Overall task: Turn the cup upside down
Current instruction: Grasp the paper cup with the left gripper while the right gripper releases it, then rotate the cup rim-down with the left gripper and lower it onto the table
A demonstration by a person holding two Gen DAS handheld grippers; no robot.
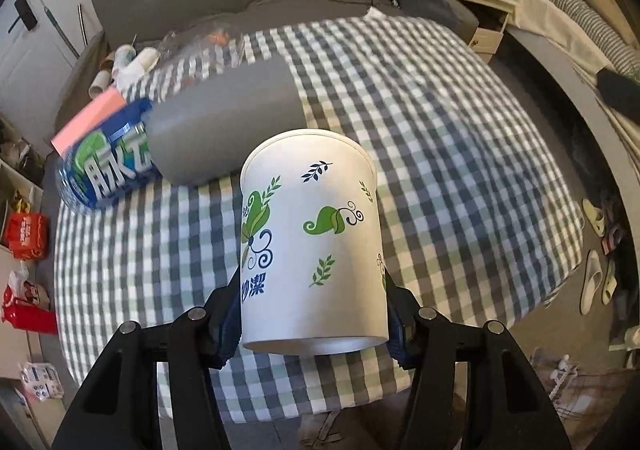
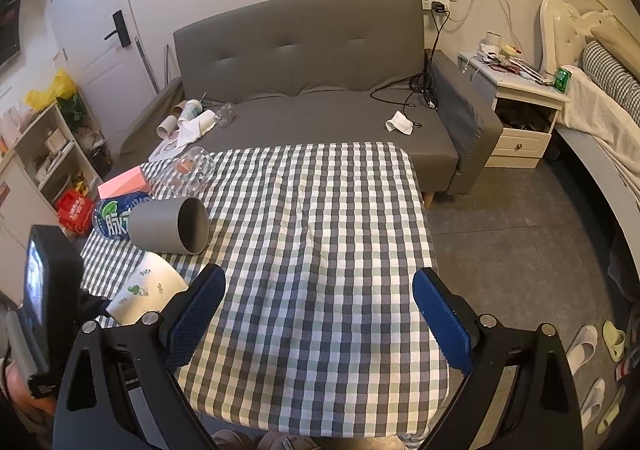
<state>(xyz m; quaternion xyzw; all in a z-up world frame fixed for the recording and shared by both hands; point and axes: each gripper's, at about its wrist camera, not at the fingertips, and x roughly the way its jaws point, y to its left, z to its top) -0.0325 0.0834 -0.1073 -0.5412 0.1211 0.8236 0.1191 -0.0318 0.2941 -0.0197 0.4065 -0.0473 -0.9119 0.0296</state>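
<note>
A white paper cup (image 1: 312, 242) with green leaf prints is held between the blue pads of my left gripper (image 1: 314, 314), which is shut on it near its lower end. The cup is lifted above the checked tablecloth (image 1: 440, 153) and tilted, its far end pointing away from the camera. In the right wrist view the same cup (image 2: 148, 290) shows at the lower left, tilted, next to the left gripper's body. My right gripper (image 2: 320, 314) is open and empty above the front part of the checked table (image 2: 320, 230).
A grey cup (image 1: 228, 125) lies on its side at the table's left, also in the right wrist view (image 2: 168, 226). A blue-labelled bottle (image 1: 108, 161), a pink box (image 2: 122, 181) and a clear glass (image 2: 188, 169) lie beside it. A grey sofa (image 2: 320, 69) stands behind.
</note>
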